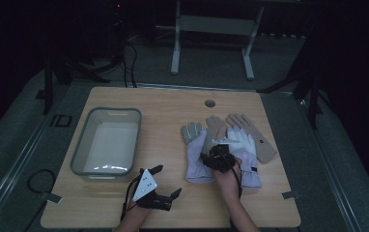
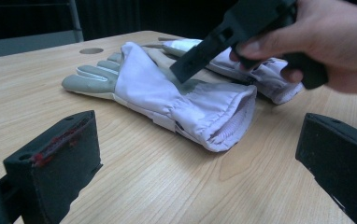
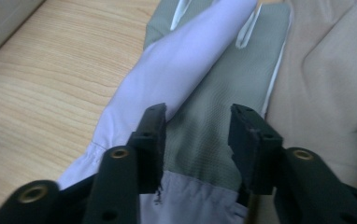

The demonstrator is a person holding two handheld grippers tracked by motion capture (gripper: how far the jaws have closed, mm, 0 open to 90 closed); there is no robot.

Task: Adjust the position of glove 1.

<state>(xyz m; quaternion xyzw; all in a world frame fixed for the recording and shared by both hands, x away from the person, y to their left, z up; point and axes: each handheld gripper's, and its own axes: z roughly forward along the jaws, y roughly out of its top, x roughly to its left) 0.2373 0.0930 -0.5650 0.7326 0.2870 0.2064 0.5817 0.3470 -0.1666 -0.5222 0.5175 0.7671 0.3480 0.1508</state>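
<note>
Gloves lie right of centre on the wooden surface [image 1: 173, 104]. Right gripper [image 3: 196, 128], fingers half open, straddles the pale lilac-and-grey fabric glove [image 3: 200, 88]; next, close on it. Left gripper [image 1: 165, 182] rests open near the grey plastic bin [image 1: 106, 140].

Overhead plus two close glove [image 2: 167, 93] views
</note>
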